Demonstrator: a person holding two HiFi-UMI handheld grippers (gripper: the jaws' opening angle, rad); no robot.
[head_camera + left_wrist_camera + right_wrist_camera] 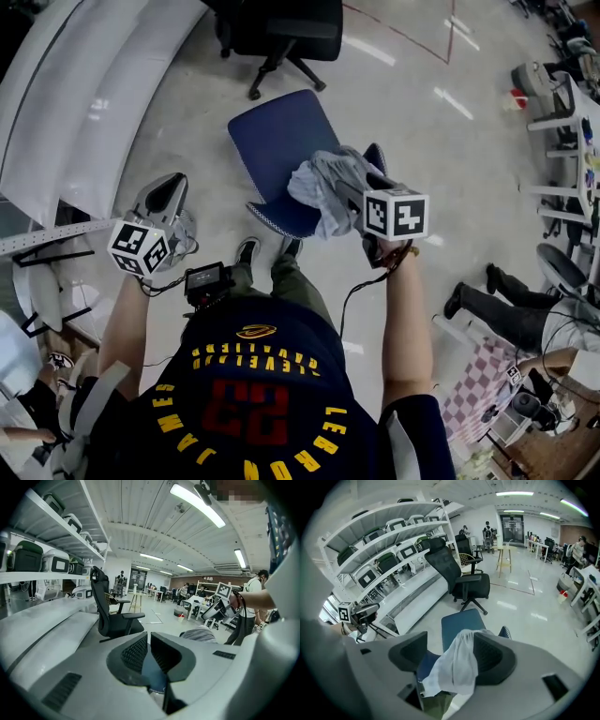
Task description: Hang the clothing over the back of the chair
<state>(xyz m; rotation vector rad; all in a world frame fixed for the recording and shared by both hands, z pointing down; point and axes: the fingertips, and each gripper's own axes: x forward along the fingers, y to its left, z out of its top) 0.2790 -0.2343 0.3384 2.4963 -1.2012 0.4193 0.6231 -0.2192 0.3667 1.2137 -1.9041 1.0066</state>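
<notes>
A blue chair (pixel 272 141) (pixel 457 623) stands just in front of me on the floor. A pale grey garment (pixel 323 187) (pixel 457 667) (pixel 199 633) lies bunched over the top of the chair's back. My right gripper (pixel 364 185) (pixel 452 644) points steeply down at it, open wide. The cloth hangs between the jaws and rests against the right-hand pad (pixel 492 656) without being pinched. My left gripper (pixel 171 190) (pixel 146 637) is off to the left of the chair, shut, with nothing held.
A black office chair (pixel 281 33) (pixel 461 581) stands beyond the blue one. White shelving and a long white bench (pixel 84 94) run along the left. Desks (pixel 572 122) and a seated person (pixel 525 314) are at the right.
</notes>
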